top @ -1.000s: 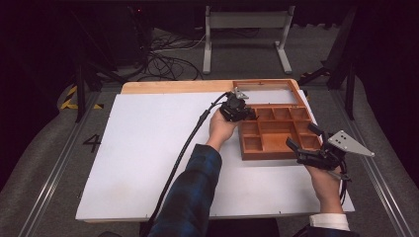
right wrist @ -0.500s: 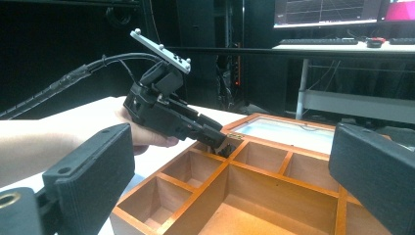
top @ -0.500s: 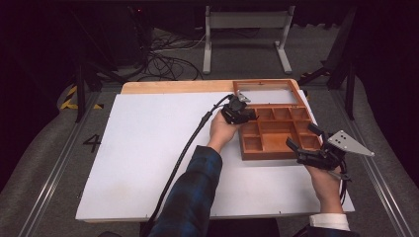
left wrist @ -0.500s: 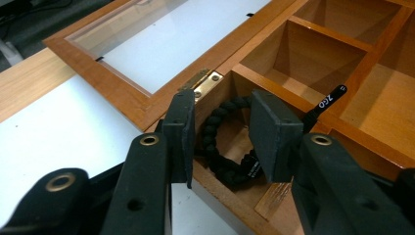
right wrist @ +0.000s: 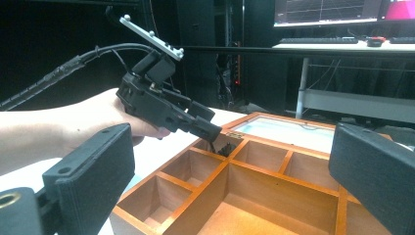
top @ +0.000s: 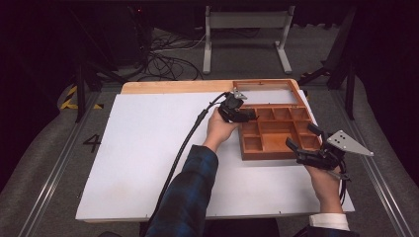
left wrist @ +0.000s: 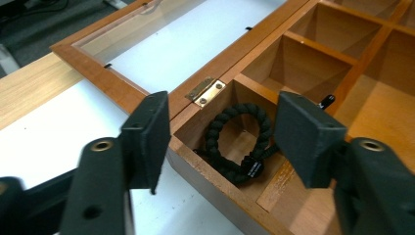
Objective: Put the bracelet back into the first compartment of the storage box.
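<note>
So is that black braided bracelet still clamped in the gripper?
No, the bracelet lies loose in the box's corner compartment, with the left gripper open above it.

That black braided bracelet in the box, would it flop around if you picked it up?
Probably a bit. The bracelet looks woven from cord, so it would likely bend and droop rather than stay stiff. It seems small and light, and its knobbly weave should not slip easily. Lying flat in a corner compartment of the wooden box, it looks unlikely to roll.

A white bench (top: 148, 163) with a bare wooden strip (top: 168, 87) along its far edge; tangled cables (top: 163, 61) lie on the floor beyond.
</note>
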Demonstrator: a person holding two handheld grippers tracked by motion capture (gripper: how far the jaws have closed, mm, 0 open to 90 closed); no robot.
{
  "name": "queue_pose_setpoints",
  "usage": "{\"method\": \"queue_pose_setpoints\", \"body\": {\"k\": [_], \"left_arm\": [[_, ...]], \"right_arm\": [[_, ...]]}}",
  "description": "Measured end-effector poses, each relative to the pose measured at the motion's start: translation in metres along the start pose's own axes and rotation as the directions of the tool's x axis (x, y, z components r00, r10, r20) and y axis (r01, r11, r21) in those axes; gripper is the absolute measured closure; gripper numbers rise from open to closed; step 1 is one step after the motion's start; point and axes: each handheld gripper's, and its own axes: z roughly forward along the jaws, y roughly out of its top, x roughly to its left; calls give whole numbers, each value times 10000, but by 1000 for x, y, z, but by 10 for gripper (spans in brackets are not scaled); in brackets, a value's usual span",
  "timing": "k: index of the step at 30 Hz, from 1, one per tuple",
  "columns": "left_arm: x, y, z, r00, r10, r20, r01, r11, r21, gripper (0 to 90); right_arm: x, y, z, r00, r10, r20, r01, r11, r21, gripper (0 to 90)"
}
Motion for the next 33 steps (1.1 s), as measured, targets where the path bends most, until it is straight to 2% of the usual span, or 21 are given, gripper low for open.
{"method": "queue_pose_setpoints", "body": {"k": [4,12,17,21,33], "left_arm": [[-1,0,-2,9999,-82,131,83,9999,-102,256],[-1,0,-11,9998,30,204,-21,9990,-445,154],[2,-2,-18,9995,-49,324,68,9982,-589,117],[4,-2,-24,9996,46,266,-28,9978,-661,77],[9,-11,-44,9986,-54,521,114,9932,-1155,58]], "right_arm": [[1,0,1,10000,-67,-16,67,10000,52,38],[0,-1,1,10000,-26,13,26,9999,98,38],[1,-1,2,9999,-116,-2,116,9999,121,37],[2,-2,3,9999,-126,4,126,9998,156,37],[2,-2,4,9998,-216,48,215,9995,239,37]]}}
